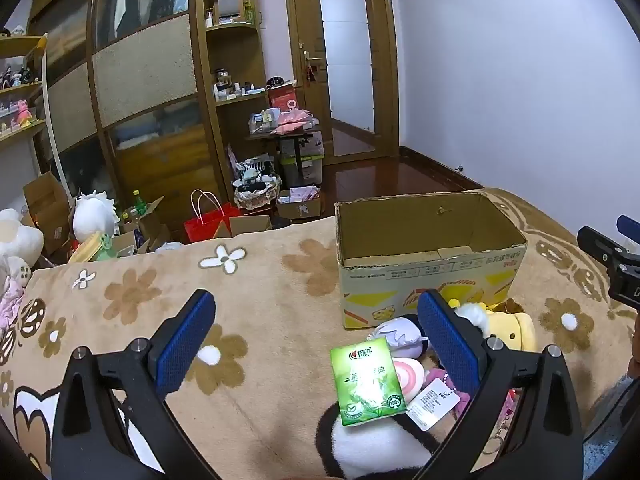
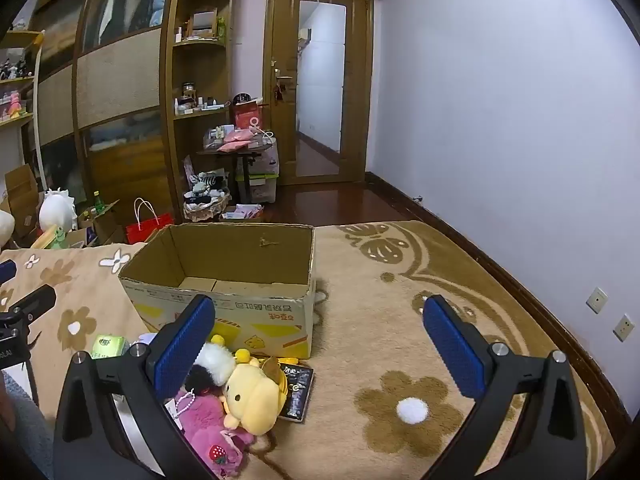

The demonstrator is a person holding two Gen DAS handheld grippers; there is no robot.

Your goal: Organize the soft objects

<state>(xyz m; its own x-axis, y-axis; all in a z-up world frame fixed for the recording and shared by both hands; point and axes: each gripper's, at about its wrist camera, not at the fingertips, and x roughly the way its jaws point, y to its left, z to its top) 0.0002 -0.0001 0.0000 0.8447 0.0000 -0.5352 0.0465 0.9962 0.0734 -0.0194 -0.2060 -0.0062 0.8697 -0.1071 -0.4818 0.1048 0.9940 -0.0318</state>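
An open, empty cardboard box (image 1: 432, 276) (image 2: 224, 300) stands on the flowered beige blanket (image 1: 260, 292). In front of it lies a pile of soft things: a green tissue pack (image 1: 366, 384) (image 2: 107, 346), a black-and-white plush (image 1: 372, 444), a yellow plush (image 1: 512, 328) (image 2: 256, 396), a pink plush (image 2: 212, 428) and a white-purple plush (image 1: 400, 332). My left gripper (image 1: 320, 344) is open and empty just above the pile's left side. My right gripper (image 2: 320, 348) is open and empty, right of the pile; its left finger (image 2: 184, 344) overlaps the plushes.
The blanket (image 2: 400, 340) runs on to the right, up to the wall with sockets (image 2: 624, 326). Beyond the bed's far edge are cartons, a red bag (image 1: 208, 224), a wardrobe, shelves and a door (image 1: 344, 64). More plushes (image 1: 96, 216) sit at the left.
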